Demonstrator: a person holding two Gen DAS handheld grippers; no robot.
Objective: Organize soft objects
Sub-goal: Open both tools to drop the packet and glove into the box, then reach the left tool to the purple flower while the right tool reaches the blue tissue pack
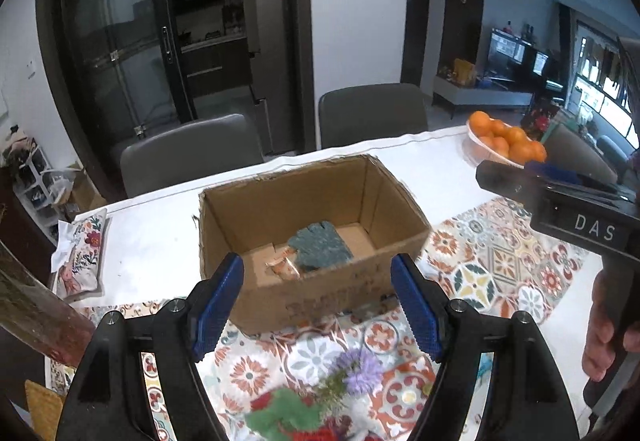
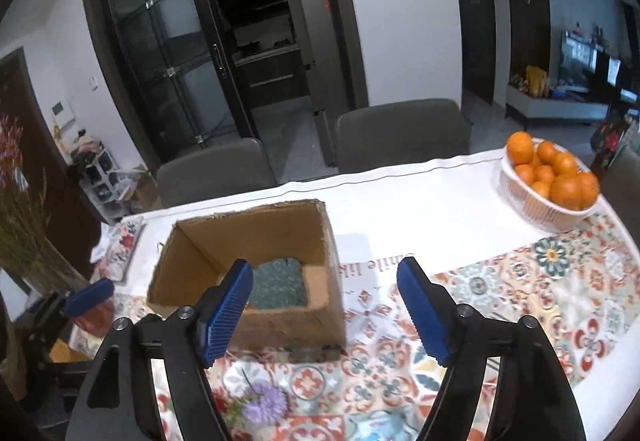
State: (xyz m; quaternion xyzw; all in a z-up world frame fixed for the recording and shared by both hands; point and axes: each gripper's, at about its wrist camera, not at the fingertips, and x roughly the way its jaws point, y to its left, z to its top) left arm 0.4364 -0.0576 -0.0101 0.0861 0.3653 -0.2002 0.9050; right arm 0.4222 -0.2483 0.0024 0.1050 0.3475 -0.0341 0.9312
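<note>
The cardboard box stands open-topped on the table, its near wall resting on the patterned tile cloth; inside it, on the floor toward the near right corner, lies a teal knitted cloth, and just left of that cloth a small orange-and-white soft item, too blurred to name; the left gripper hangs above the near side of the box, jaws spread wide and holding nothing; the right gripper hangs over the box's near right corner, likewise spread wide and empty; on the cloth in front of the box lies a purple flower with green leaves and red blooms beside it; left of the box lies a floral pouch on the white part of the table; well to the right of the box sits a white bowl of oranges; two grey chairs stand behind the box at the table's far edge.
</note>
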